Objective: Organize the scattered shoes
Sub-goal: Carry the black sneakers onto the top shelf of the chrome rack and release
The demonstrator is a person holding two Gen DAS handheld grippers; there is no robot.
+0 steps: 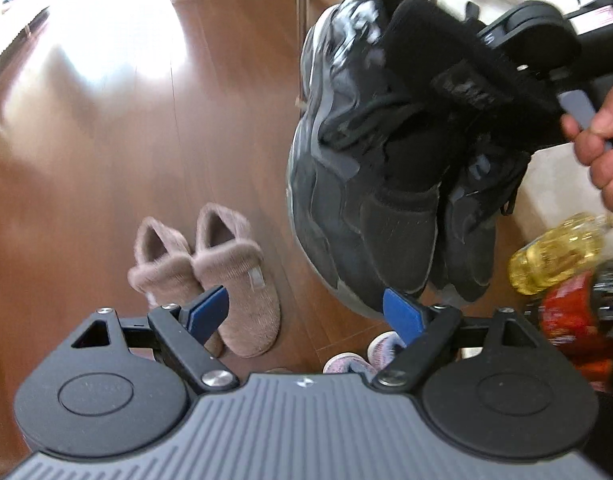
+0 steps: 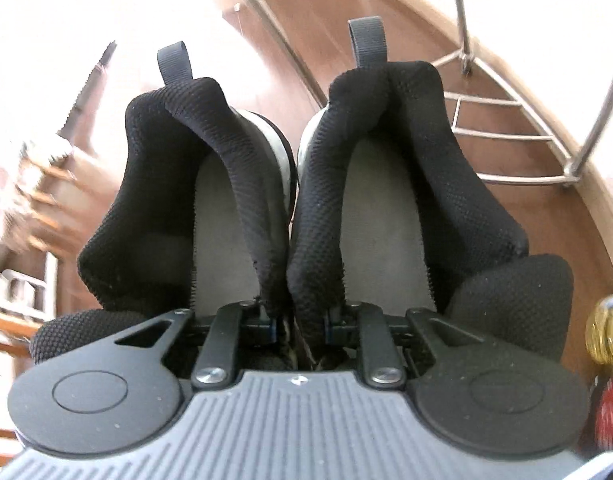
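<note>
A pair of black sneakers (image 1: pixel 370 184) hangs in the air at the upper right of the left wrist view, toes pointing down. My right gripper (image 2: pixel 300 322) is shut on the inner collars of both sneakers (image 2: pixel 406 200), pinched together, with the grey insoles facing the camera. A hand (image 1: pixel 602 148) grips that tool's handle. My left gripper (image 1: pixel 306 310) is open and holds nothing, just below and left of the hanging pair. A pair of brown fuzzy slippers (image 1: pixel 210 272) stands side by side on the wooden floor, partly behind the left finger (image 1: pixel 208 308).
Pink knit slippers (image 1: pixel 366 356) peek out between my left fingers. A yellow oil bottle (image 1: pixel 558 256) and a red-labelled bottle (image 1: pixel 574 312) stand at the right. A metal rack (image 2: pixel 506 120) with thin rails stands beyond the sneakers; its pole (image 1: pixel 302 20) rises behind them.
</note>
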